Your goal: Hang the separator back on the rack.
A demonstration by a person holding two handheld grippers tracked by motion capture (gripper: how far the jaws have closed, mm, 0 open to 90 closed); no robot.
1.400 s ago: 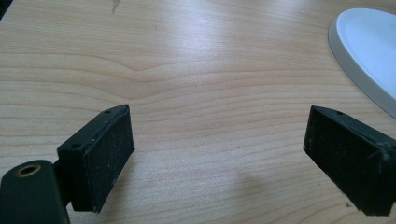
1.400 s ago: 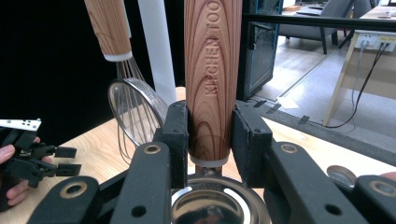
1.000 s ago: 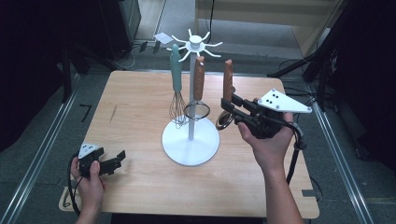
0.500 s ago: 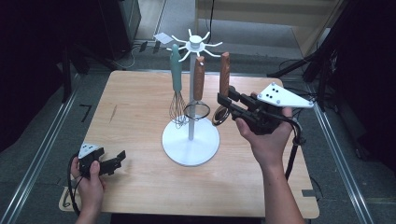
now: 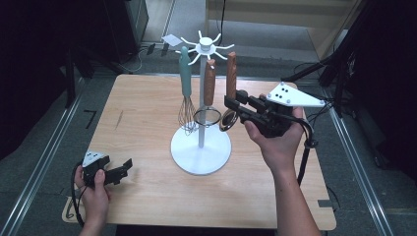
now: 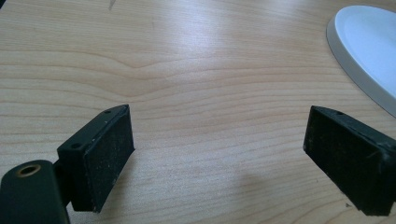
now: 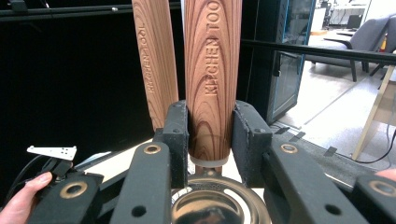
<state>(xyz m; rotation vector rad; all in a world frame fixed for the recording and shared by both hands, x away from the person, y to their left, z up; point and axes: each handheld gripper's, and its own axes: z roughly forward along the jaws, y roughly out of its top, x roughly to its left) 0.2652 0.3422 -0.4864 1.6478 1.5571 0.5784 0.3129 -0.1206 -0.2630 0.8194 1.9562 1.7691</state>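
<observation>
While clamped in the right gripper (image 5: 235, 109), jaws tight on both sides, wood-handled utensil (image 7: 212, 74) hangs upright, metal end below, just right of rack pole.
Rack (image 5: 200, 152): white, round base, table (image 5: 142, 118) centre; also holds teal-handled whisk (image 5: 186, 93) & 2nd wood-handled utensil (image 5: 210, 81).
Left gripper (image 5: 120, 170): resting at table's near-left edge, jaws wide apart, nothing btwn.

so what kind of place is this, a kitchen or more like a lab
Probably a lab or office workspace, not a kitchen. The wooden table stands on grey floor among dark equipment racks and loose cables, and the right gripper view shows office chairs behind. The utensil stand looks like a test prop.
</observation>
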